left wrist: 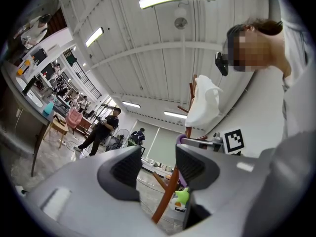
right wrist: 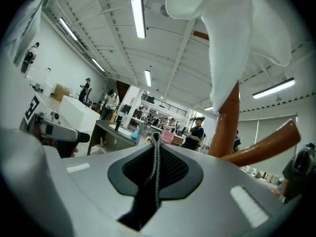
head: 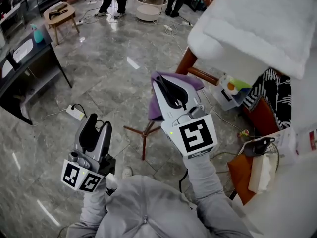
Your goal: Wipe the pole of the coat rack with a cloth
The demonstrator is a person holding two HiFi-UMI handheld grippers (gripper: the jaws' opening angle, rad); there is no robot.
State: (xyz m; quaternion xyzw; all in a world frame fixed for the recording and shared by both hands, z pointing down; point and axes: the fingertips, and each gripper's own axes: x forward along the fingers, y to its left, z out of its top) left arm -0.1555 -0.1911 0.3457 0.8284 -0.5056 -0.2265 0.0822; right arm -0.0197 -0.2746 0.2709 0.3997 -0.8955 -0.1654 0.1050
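R tool (head: 162, 82) pinches 1 cloth (head: 154, 111); L tool (head: 99, 125) jaws apart.

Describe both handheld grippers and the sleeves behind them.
The left gripper and right gripper both have smooth light-grey shells that taper to two jaws lined with black textured pads. Each carries a white cube printed with black square markers. The person wears light-grey sleeves.

I see grey marble floor (head: 109, 68) carrying the coat rack base (head: 143, 133), a white power strip (head: 75, 113) and a small wooden table (head: 60, 15).
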